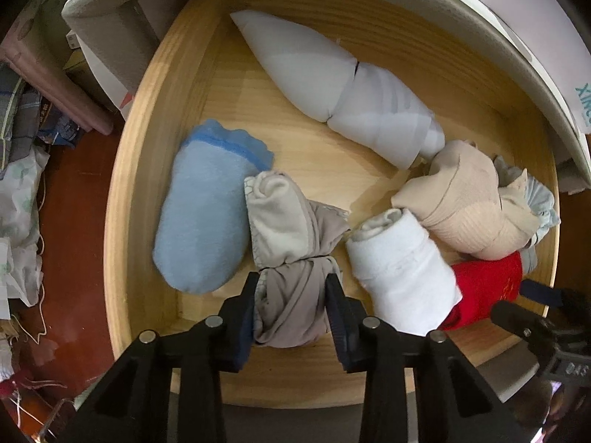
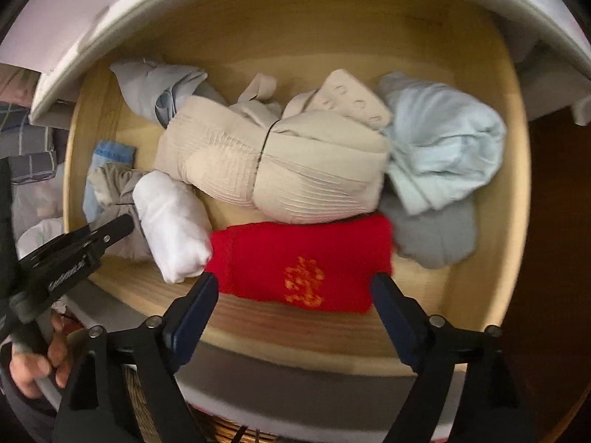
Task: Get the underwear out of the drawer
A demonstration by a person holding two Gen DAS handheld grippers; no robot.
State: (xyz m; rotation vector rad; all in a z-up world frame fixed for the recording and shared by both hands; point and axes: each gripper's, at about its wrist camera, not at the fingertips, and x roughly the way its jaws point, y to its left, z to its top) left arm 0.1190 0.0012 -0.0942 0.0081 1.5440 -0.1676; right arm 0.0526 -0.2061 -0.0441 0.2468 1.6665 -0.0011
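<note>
A: Left gripper — jaws narrowed onto the grey roll, one pad pressed on each flank, cloth bunched between them. Counts as gripped

B: Axis of that roll?

A: Long axis runs away from the camera, its lighter end pointing up-frame toward the drawer back. The pinch sits at the roll's near half. The gripper looks straight down into the wooden drawer

B: Neighbours?

A: Light blue roll touching it on the left, roughly parallel. White roll just beside it on the right, tilted. Behind that the beige bundle; the long pale roll lies diagonally across the rear

B: Right gripper?

A: Jaws stand wide, nothing clamped. The red roll lies crosswise between the fingertips, long axis left to right, orange print facing up; whether the pads touch its ends I cannot tell, frame is blurred. It rests at the drawer's front edge, touching the white roll and the beige bundle

B: Hand pose?

A: Right gripper aims steeply down. In the right wrist view a hand grips the left tool's handle at lower left, fingers curled around it
</note>
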